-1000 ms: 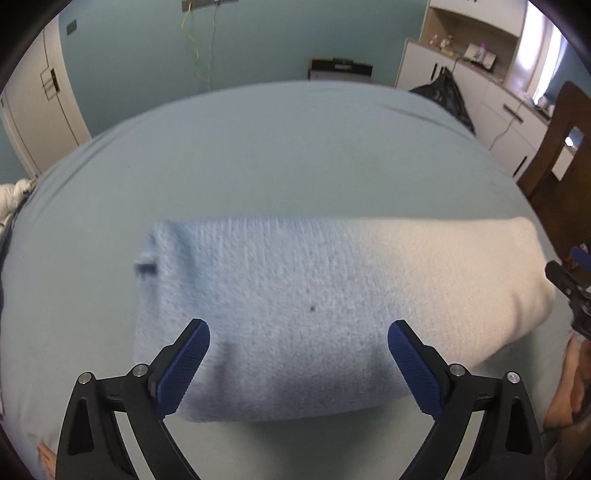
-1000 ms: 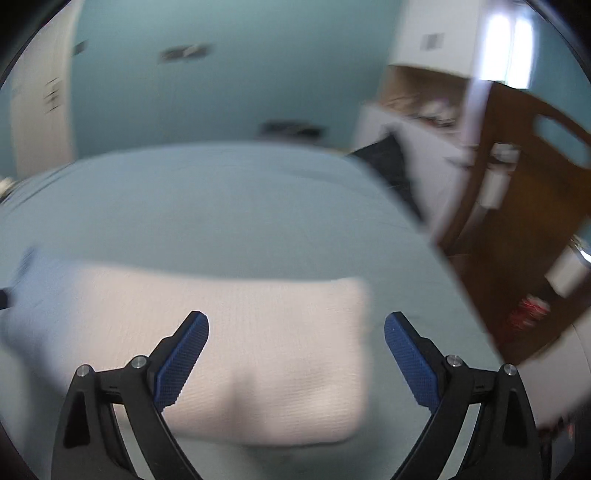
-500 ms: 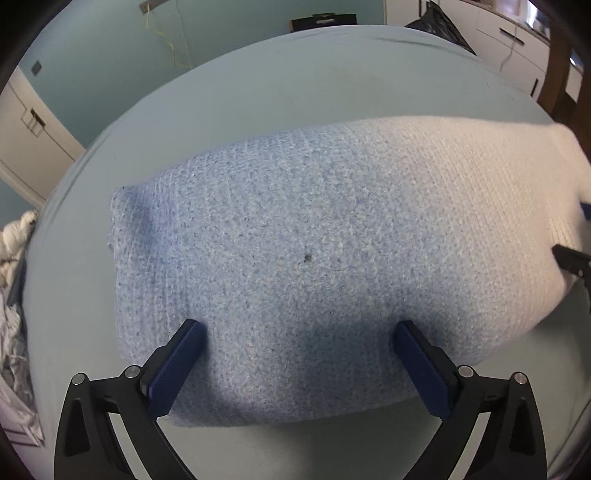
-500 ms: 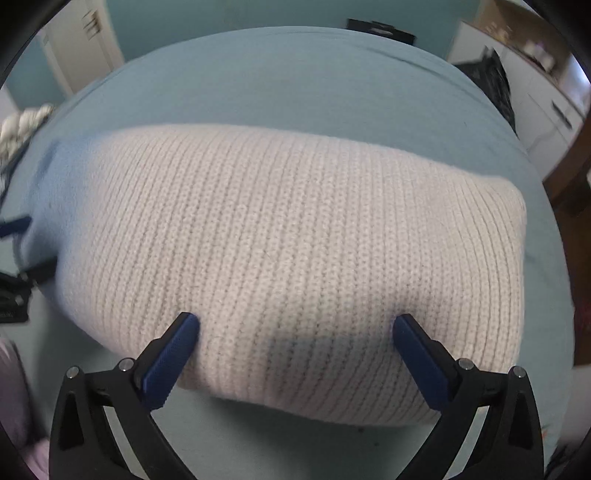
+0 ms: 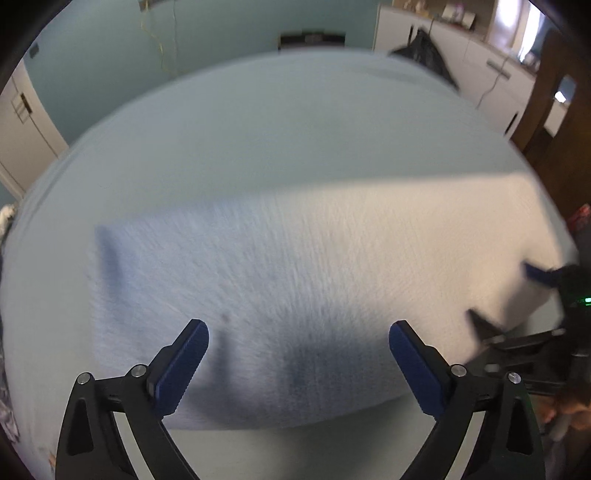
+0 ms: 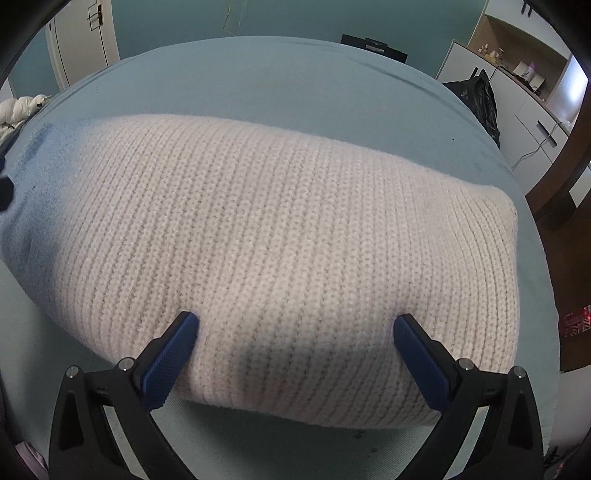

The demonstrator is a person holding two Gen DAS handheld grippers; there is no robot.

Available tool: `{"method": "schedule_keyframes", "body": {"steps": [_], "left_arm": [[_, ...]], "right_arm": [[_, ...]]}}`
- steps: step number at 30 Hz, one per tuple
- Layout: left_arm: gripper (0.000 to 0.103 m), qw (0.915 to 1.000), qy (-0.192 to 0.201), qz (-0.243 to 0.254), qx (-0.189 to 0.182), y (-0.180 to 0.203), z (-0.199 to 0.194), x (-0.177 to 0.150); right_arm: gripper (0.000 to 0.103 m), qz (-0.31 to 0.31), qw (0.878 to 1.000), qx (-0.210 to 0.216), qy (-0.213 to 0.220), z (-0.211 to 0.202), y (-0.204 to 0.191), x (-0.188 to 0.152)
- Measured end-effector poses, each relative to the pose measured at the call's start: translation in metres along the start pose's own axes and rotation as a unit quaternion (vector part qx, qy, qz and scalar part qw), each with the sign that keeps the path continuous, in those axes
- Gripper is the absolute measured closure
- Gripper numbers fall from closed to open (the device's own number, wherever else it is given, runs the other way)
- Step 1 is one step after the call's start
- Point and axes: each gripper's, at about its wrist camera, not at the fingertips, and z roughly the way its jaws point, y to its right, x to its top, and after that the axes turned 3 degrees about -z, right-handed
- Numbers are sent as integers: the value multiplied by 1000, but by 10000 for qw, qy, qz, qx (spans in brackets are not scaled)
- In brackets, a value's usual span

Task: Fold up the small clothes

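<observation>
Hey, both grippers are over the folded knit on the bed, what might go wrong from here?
1. The right gripper has just been opening; its fingertips dent the thick knit sweater and may pinch only the top layer, undoing the fold.
2. The left gripper stands open over the blue end; uneven grabs may skew it on the bed sheet.

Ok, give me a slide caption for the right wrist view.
Open right gripper poised over the near edge of a folded cream-to-blue knit garment on a blue bedsheet.

We see a pale blue bed sheet (image 6: 277, 74), teal wall (image 6: 295, 18), white cabinets (image 6: 532, 122), a black plastic bag (image 6: 480, 99), a dark wooden chair (image 5: 550, 110) and a white door (image 6: 81, 40).
</observation>
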Motion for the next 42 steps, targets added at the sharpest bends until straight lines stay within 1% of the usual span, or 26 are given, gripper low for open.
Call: {"method": "schedule_keyframes", "body": {"steps": [1, 2, 4, 6, 8, 9, 11, 14, 16, 17, 18, 19, 21, 22, 23, 24, 26, 27, 28, 32, 34, 36, 37, 38, 39, 42], "left_arm": [[1, 9999, -167, -17, 21, -1, 14, -4], [0, 10000, -96, -20, 7, -3, 25, -10], [0, 9990, 402, 184, -43, -2, 23, -20], [0, 9985, 440, 316, -49, 0, 24, -25], [0, 9989, 389, 247, -97, 0, 25, -24], [0, 9990, 383, 231, -80, 2, 27, -24], [0, 9988, 430, 246, -7, 0, 23, -25], [0, 9989, 430, 161, 9, 8, 31, -25], [0, 9993, 345, 125, -14, 9, 34, -25], [0, 9993, 348, 130, -14, 7, 33, -24], [0, 9995, 302, 101, -33, 6, 35, -22], [0, 9996, 259, 70, -39, 5, 37, -20], [0, 9999, 137, 20, -24, 2, 38, -12], [0, 10000, 79, -32, -2, 2, 35, -6], [2, 9999, 60, -104, -1, 2, 30, 4], [7, 9998, 104, -161, -67, 2, 23, 12], [6, 9985, 332, -229, -383, 8, 10, 24], [5, 9978, 393, -255, -469, 13, 7, 29], [5, 9978, 357, -298, -482, 18, 10, 36], [5, 9977, -1, -609, -303, 37, 39, 54], [0, 9986, -29, -533, 2, 49, 55, 58], [0, 9988, 38, -401, 272, 58, 66, 57], [0, 9985, 141, -350, 409, 63, 68, 55], [0, 9981, 186, -361, 468, 67, 69, 55], [0, 9978, 183, -389, 508, 68, 71, 56], [0, 9977, -59, -454, 494, 71, 73, 65]], "right_arm": [[1, -4, 10000, 14, 60, 0, 1, -1], [1, -27, 9999, 9, 116, 0, 8, 0], [1, 118, 9996, 104, 237, -10, 12, -3], [1, 737, 9947, 544, 474, -27, 33, -5], [1, 1434, 9819, 939, 804, -45, 63, -4], [1, 1648, 9778, 961, 870, -49, 75, -2], [1, 1781, 9784, 737, 746, -51, 90, 3], [1, 1630, 9848, 455, 397, -38, 93, -1], [1, 1234, 9920, 270, -4, -22, 83, -4], [1, 857, 9959, 102, -277, -9, 72, -6], [1, 590, 9978, -13, -318, -2, 65, -7], [1, 543, 9983, -32, -222, -2, 64, -7], [1, 717, 9968, -16, -342, 1, 66, -5], [1, 689, 9970, -87, -348, 1, 63, -5], [1, 612, 9974, -195, -314, 1, 58, -5], [1, 589, 9976, -264, -238, -1, 55, -6], [1, 613, 9976, -321, -66, -3, 51, -10], [1, 624, 9974, -357, 15, -3, 49, -13], [1, 645, 9971, -386, 80, -4, 46, -16], [1, 772, 9956, -391, 372, -23, 42, -30], [1, 692, 9961, -316, 443, -37, 42, -29], [1, 613, 9934, -136, 960, -66, 42, -35], [1, 533, 9896, -29, 1333, -82, 42, -40], [1, 396, 9864, 44, 1592, -93, 39, -45], [1, 260, 9865, 79, 1614, -96, 36, -48], [1, -101, 9951, 55, 980, -76, 24, -57]]}}
